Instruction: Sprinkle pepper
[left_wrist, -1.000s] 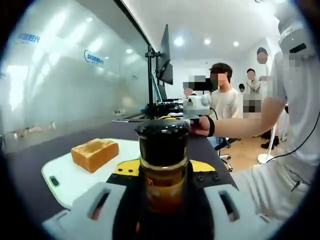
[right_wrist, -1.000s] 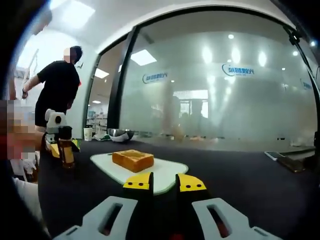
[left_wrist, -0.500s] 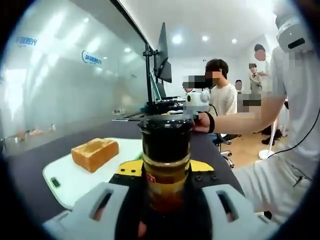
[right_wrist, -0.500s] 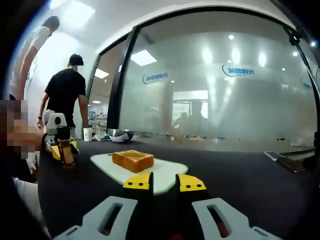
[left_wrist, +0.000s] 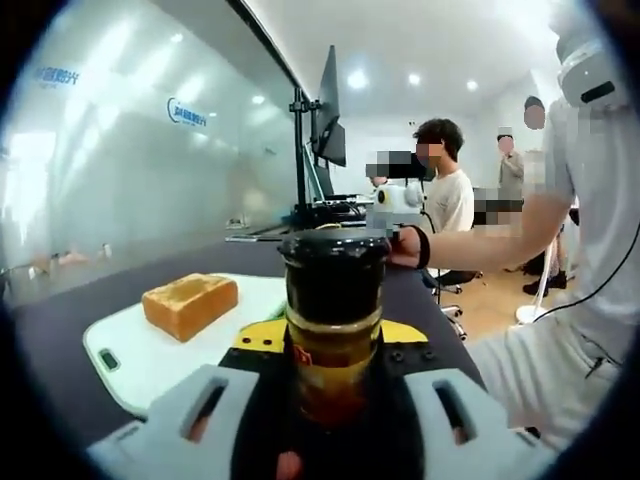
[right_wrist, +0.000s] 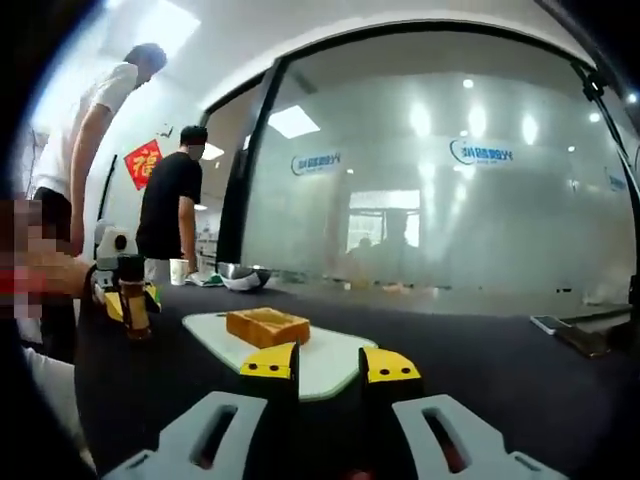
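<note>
Left gripper view, centre to lower centre of frame: pepper jar (left_wrist: 333, 330), dark lid, amber contents, upright, clamped between the jaws of the left gripper (left_wrist: 333, 400). Left of the jar, mid-frame: white cutting board (left_wrist: 120, 360) on the dark table (left_wrist: 60, 330), bearing one block of toast (left_wrist: 190, 303). Right of frame: a person's forearm and hand reaching toward the right gripper's body (left_wrist: 395, 205), with seated and standing people behind.

Right gripper view, lower centre: right gripper (right_wrist: 330, 365), jaws a narrow gap apart, holding nothing, pointed at the board (right_wrist: 330, 360) and toast (right_wrist: 266, 326). Far left of frame: the jar (right_wrist: 133, 297) in the left gripper, well apart from the toast.

Step in hand, by judgement: jar gripped and carried, not yet over the toast; no pepper visible on the bread. Next move calls for bringing the jar above the toast, then tipping it lid-down and shaking. Whether the lid is a shaker top or needs opening cannot be told.
</note>
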